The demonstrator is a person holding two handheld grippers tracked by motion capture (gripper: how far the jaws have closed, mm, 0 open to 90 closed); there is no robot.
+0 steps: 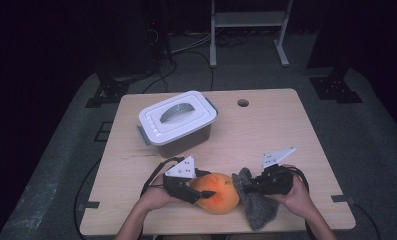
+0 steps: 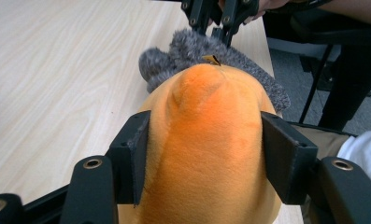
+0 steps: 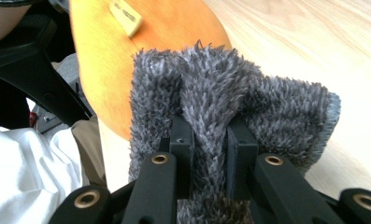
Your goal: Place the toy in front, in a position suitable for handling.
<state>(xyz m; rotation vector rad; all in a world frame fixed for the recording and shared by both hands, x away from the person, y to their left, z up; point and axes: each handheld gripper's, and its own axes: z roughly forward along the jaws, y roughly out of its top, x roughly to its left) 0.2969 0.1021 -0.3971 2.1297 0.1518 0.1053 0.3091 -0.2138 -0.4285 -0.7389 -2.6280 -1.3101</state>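
An orange plush ball [image 1: 218, 192] rests near the table's front edge, and my left gripper [image 1: 198, 192] is shut on it from the left. In the left gripper view both pads press into the sides of the ball [image 2: 206, 93], between the tips of my left gripper [image 2: 206, 154]. A grey fuzzy cloth [image 1: 258, 207] lies against the ball's right side. My right gripper [image 1: 246, 187] is shut on its upper fold. In the right gripper view a ridge of the cloth [image 3: 276, 102] is pinched between the tips of my right gripper [image 3: 209, 149], with the orange ball [image 3: 99, 56] just behind.
A white lidded box [image 1: 178, 120] with a handle stands on the wooden table [image 1: 286, 135] at the back left. A cable hole [image 1: 243, 103] sits near the far edge. A metal stand [image 1: 248, 20] and cables lie on the floor beyond.
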